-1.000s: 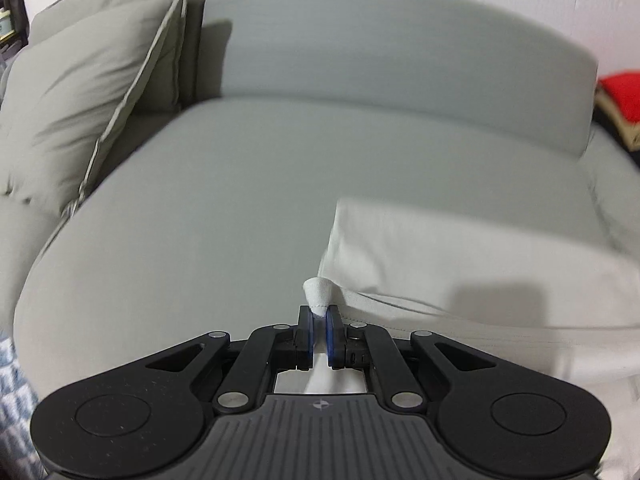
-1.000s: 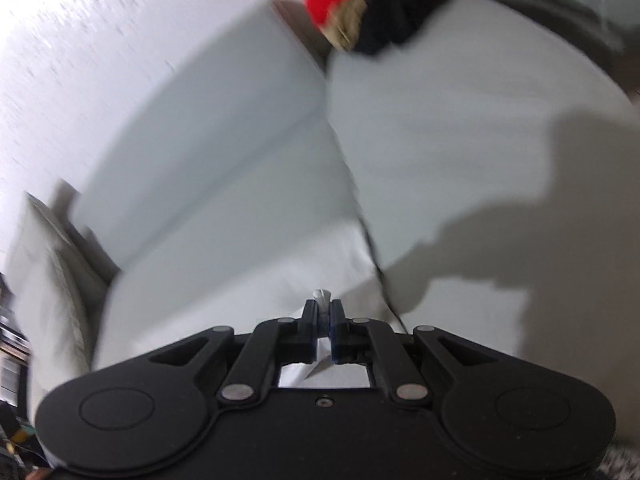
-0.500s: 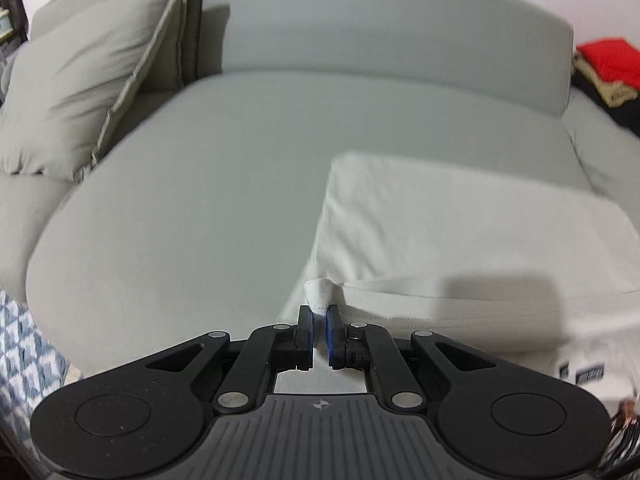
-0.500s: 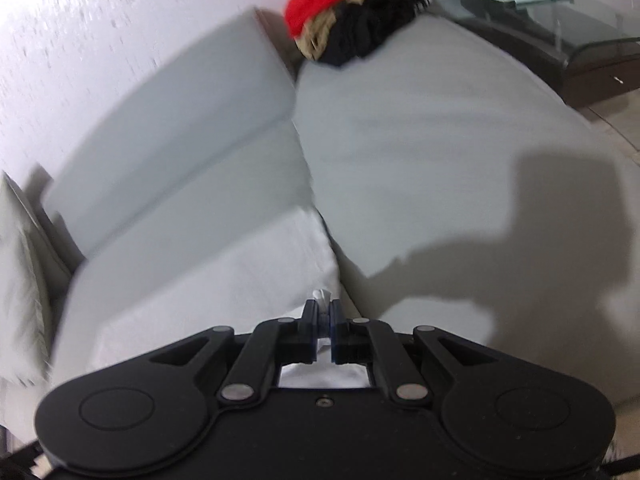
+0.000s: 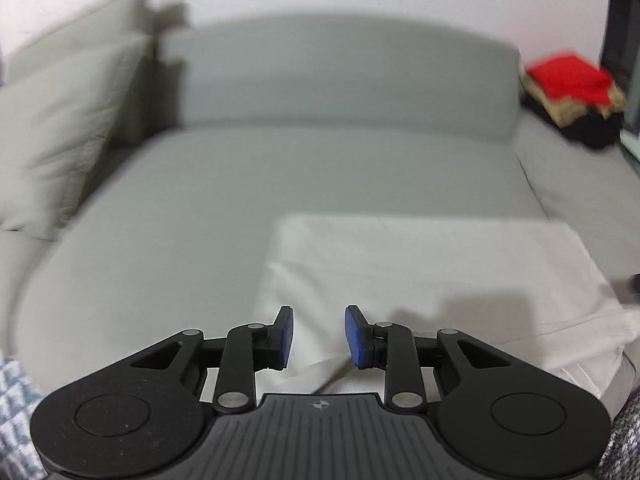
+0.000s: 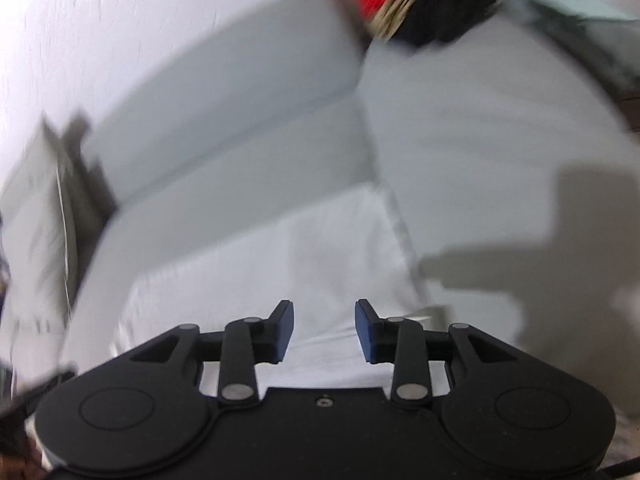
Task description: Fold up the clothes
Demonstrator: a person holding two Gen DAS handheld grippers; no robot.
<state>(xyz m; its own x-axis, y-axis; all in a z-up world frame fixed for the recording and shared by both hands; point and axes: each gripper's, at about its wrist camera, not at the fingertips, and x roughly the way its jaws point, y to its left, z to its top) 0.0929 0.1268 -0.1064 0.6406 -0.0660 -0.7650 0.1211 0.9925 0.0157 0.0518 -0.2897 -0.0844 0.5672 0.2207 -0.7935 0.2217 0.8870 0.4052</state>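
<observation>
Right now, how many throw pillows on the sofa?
2, both at the sofa's left end in the left wrist view: front pillow leaning on the armrest side, back pillow upright behind it. More could be hidden outside the frame.

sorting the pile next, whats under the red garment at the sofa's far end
The red garment lies on a tan piece, with black clothing below. Anything deeper is covered.
</observation>
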